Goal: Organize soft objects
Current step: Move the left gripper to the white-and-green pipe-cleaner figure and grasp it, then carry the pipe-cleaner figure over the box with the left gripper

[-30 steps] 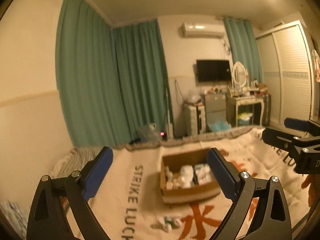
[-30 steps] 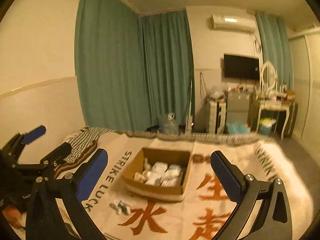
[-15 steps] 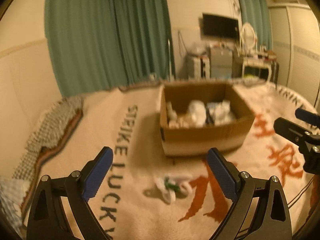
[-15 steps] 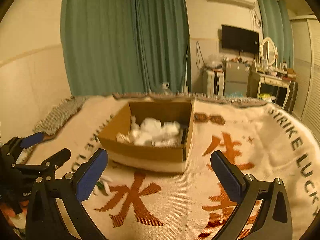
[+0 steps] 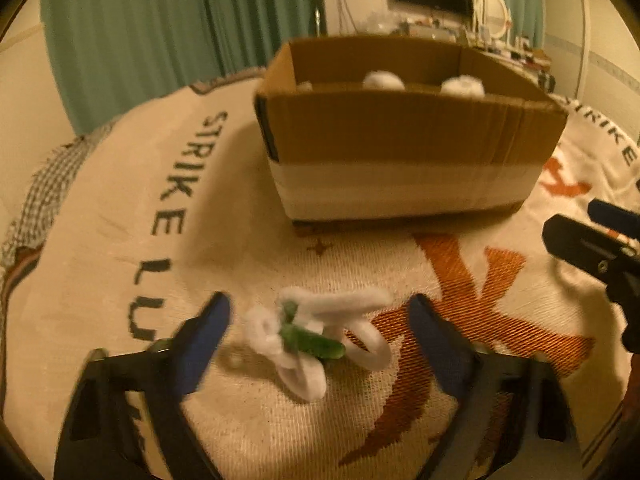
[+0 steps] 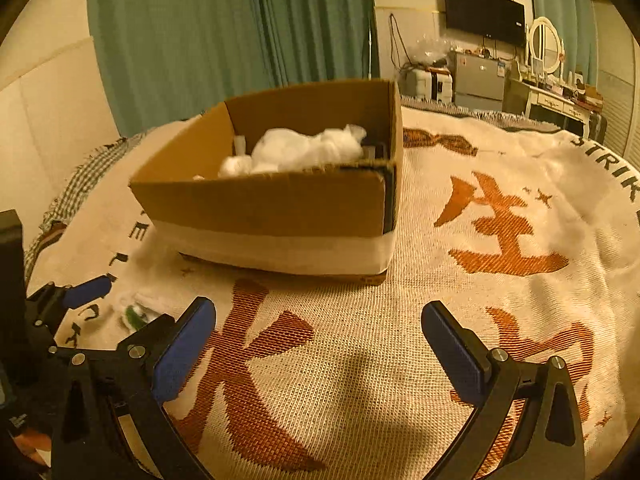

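Dim warm amber indoor light, heavy fisheye bending with dark vignetted corners, left wrist view motion-blurred throughout, right wrist view sharper, soft shadows on blanket [image 6: 500,280].

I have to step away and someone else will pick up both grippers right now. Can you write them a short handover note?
Left gripper: jaws closing around the white and green pipe-cleaner piece, which lies on the blanket between the pads; no contact yet.
Right gripper: open, empty, over bare blanket in front of the cardboard box.
Done: several white soft items already lie in the box.
Left: finish the grip on the pipe-cleaner piece, lift it and drop it into the box. It is the only loose item visible on the blanket.
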A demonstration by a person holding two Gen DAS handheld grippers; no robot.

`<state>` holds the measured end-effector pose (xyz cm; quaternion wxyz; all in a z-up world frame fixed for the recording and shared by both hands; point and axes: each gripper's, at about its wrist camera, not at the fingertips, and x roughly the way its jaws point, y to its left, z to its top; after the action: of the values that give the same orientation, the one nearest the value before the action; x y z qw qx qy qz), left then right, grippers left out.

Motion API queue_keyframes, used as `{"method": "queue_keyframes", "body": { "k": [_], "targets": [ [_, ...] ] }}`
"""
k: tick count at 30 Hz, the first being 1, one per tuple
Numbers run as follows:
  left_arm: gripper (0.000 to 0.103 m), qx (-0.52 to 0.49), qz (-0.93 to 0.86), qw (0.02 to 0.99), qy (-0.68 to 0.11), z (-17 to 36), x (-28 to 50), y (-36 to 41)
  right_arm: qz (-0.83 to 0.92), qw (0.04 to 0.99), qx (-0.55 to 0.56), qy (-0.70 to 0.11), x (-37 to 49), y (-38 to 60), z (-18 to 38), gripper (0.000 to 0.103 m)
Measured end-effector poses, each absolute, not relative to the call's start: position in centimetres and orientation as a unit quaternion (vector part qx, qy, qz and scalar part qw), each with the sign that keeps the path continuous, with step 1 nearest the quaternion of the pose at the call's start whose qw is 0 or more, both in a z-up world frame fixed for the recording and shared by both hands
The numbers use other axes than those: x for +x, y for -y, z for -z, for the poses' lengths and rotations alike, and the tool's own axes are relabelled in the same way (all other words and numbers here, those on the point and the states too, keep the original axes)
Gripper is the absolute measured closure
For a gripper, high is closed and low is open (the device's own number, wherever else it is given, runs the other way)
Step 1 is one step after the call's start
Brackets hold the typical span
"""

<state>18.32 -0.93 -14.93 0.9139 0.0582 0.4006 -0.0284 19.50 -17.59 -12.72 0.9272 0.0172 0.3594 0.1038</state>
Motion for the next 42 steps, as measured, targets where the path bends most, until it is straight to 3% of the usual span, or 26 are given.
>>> {"method": "queue_keyframes", "body": {
  "k": [4,10,18,42],
  "targets": [
    [0.048,0.064,0.036,0.901,-0.427,16.3,18.7,0.8,-0.106,0.923,0.014,-0.37,20.1,17.2,13.5,0.0],
    [0.064,0.065,0.057,0.905,-0.417,15.6,17.2,1.1,-0.107,0.923,0.004,-0.369,19.7,16.7,13.5,0.0],
    [0.066,0.047,0.065,0.914,-0.398,12.3,14.2,0.9,-0.1,0.926,0.007,-0.363,17.3,17.5,12.2,0.0],
    [0.065,0.05,0.075,0.953,-0.289,0.5,8.0,1.3,-0.114,0.958,-0.008,-0.264,7.7,17.7,1.3,0.0]
  ]
}}
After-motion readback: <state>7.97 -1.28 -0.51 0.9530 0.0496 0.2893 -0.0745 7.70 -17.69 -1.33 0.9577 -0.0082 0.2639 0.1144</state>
